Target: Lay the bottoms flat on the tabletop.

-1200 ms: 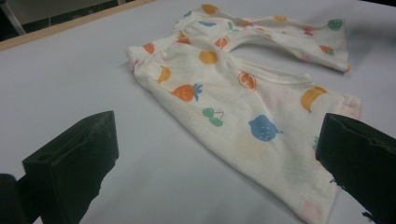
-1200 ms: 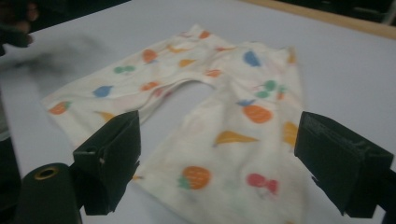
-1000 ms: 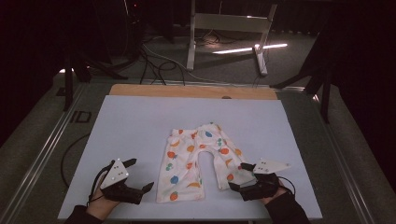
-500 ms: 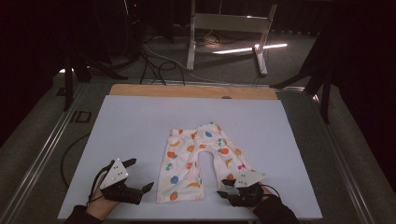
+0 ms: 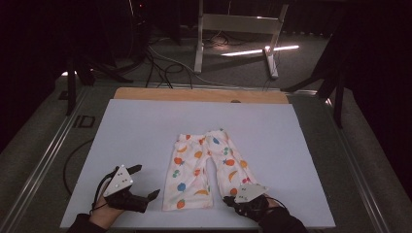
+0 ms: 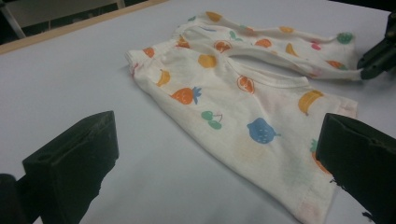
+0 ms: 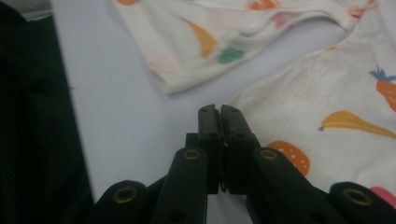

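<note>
Small white trousers (image 5: 204, 170) printed with coloured fruit lie flat on the white table cover (image 5: 145, 131), waist away from me and legs toward me. My left gripper (image 5: 144, 182) rests left of the left leg, its jaws wide open. In the left gripper view the trousers (image 6: 243, 107) spread out beyond those jaws, and nothing sits in the left gripper (image 6: 219, 144). My right gripper (image 5: 233, 200) is down by the right leg's hem. The right gripper (image 7: 218, 114) has its jaws pressed together with no cloth between them, its tip on the cover in the gap between the two legs (image 7: 327, 93).
A wooden strip (image 5: 194, 94) runs along the table's far edge. Beyond it, on the dark floor, are cables (image 5: 160, 63) and a metal stand (image 5: 238, 24). The near edge of the cover lies just below both hands.
My right gripper has moved left and toward me, from beside the right leg to its hem. The left gripper and the trousers have stayed put.
</note>
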Demonstrator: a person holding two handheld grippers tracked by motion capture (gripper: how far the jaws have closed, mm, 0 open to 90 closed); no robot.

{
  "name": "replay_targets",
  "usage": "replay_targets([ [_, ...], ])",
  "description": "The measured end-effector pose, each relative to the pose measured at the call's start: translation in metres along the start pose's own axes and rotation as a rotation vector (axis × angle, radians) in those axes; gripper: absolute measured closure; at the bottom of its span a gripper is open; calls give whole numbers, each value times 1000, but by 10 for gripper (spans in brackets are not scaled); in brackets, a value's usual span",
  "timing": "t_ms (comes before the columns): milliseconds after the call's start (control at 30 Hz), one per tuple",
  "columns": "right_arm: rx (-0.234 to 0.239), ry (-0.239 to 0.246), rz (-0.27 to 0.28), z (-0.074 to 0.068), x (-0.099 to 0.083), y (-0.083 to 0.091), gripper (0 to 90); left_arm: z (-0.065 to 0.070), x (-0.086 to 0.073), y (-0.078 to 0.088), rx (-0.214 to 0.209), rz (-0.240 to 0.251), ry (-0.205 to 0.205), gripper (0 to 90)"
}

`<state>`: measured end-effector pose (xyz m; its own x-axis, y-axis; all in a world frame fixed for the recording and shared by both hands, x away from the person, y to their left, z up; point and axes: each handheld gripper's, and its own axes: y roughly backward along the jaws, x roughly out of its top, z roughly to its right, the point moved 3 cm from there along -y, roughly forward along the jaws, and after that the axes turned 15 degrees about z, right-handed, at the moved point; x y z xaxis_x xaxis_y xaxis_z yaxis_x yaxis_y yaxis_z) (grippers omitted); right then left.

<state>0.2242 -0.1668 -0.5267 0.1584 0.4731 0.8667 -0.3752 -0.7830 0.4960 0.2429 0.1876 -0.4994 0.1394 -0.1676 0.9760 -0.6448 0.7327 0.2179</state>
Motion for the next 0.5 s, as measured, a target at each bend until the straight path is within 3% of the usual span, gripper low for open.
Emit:
replay_targets([
  [300,58,-39,26,-12,6,-6,881,0,0,0,-1,1,2,2],
  [500,74,-9,4,-14,4,-16,872,0,0,0,-3,-1,-1,2],
])
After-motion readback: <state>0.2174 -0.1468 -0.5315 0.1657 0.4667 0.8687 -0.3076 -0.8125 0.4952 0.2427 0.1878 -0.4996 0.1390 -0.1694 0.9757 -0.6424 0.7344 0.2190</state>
